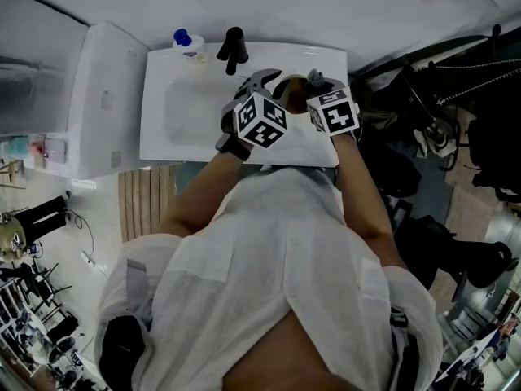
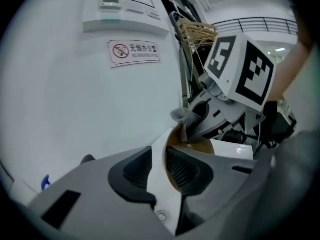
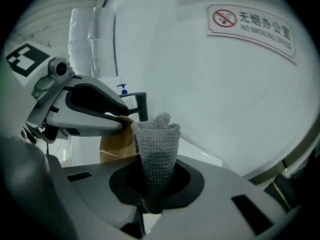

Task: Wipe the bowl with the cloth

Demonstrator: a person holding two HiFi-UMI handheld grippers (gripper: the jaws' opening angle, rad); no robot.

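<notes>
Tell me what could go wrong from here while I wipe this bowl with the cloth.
The left gripper has its jaws apart round the rim of the bowl, which looks unclamped; a push from the cloth might tip it or slide it along the sink. The right gripper pinches the cloth at one end, so hard rubbing could pull it free.

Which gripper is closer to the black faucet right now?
Left. The left gripper is just right of the black faucet in the head view; the right gripper lies farther right, across the bowl.
</notes>
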